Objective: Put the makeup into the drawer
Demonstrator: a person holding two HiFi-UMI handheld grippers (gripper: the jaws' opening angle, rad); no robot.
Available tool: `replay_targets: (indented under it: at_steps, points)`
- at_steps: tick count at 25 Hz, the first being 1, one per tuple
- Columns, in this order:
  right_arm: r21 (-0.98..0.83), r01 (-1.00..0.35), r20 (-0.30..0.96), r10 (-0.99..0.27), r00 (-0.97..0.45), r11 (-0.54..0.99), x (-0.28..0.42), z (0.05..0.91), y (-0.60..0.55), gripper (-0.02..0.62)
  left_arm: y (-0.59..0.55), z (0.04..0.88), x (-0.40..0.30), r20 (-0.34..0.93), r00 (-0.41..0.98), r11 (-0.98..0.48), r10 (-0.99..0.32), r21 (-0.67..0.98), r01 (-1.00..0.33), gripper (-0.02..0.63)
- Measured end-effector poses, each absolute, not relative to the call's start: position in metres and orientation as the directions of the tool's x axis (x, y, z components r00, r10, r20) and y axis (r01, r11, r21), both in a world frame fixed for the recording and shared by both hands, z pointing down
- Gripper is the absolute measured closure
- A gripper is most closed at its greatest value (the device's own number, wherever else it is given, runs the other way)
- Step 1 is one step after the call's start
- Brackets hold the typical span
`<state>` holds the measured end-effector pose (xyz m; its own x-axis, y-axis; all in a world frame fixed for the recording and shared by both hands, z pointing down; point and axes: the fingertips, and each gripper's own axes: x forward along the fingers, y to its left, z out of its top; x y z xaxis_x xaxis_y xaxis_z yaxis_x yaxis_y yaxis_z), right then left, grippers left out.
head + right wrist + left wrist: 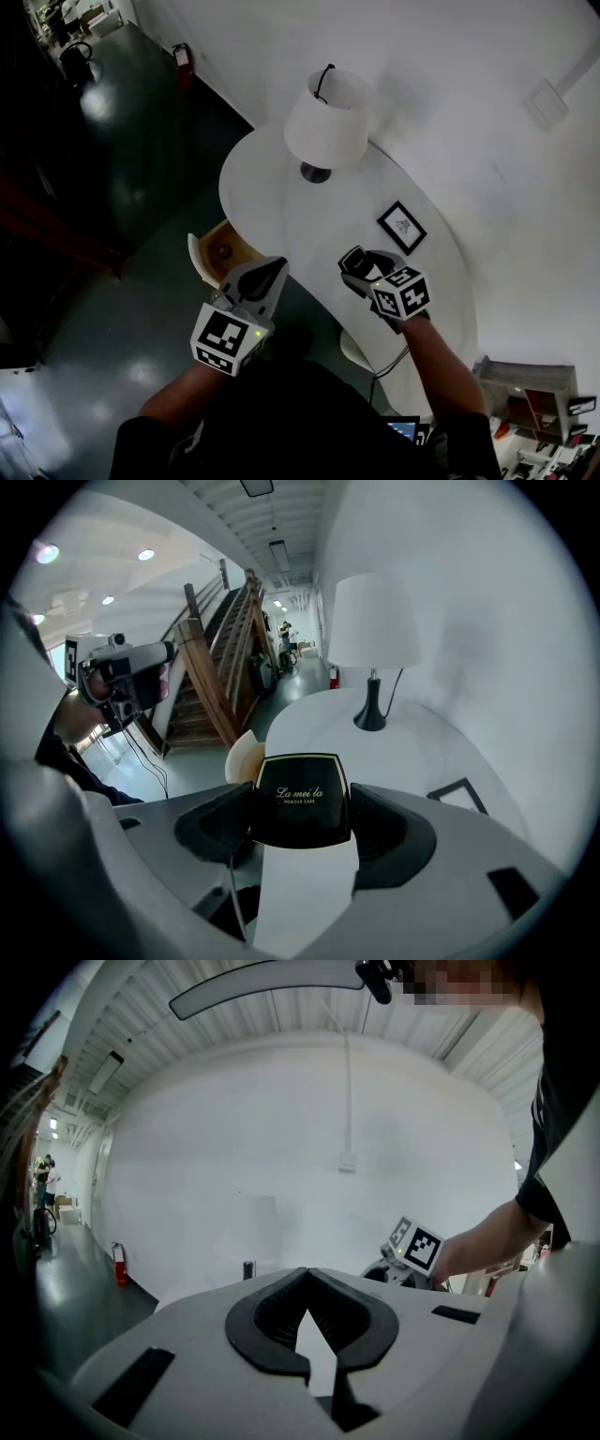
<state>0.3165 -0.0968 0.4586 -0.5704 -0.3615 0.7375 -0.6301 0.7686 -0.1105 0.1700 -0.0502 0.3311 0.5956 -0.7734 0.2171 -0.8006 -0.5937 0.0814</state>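
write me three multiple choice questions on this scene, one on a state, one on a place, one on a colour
1. How does the drawer of the table stand?
A. shut
B. pulled open
C. lifted out onto the floor

2. Where is the black powder compact?
A. in the drawer
B. on the floor
C. in the right claw

3. What colour is the lampshade?
A. white
B. red
C. green

Answers:
1 B, its pale wooden inside shows past the table's edge in the head view.
2 C, the right gripper view shows both jaws pressed on the compact's sides.
3 A, the shade reads white in the head view and in the right gripper view.
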Motion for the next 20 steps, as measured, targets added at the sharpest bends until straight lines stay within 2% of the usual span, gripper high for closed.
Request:
replay_targets:
  at_steps: [20]
  points:
    - [-0.146, -0.563, 0.72, -0.303, -0.624, 0.813, 0.073, 0.462, -0.07, 0.318, -0.014, 0.327, -0.049, 0.207, 0.541, -0.543, -0.816, 0.049, -0.838, 0.595]
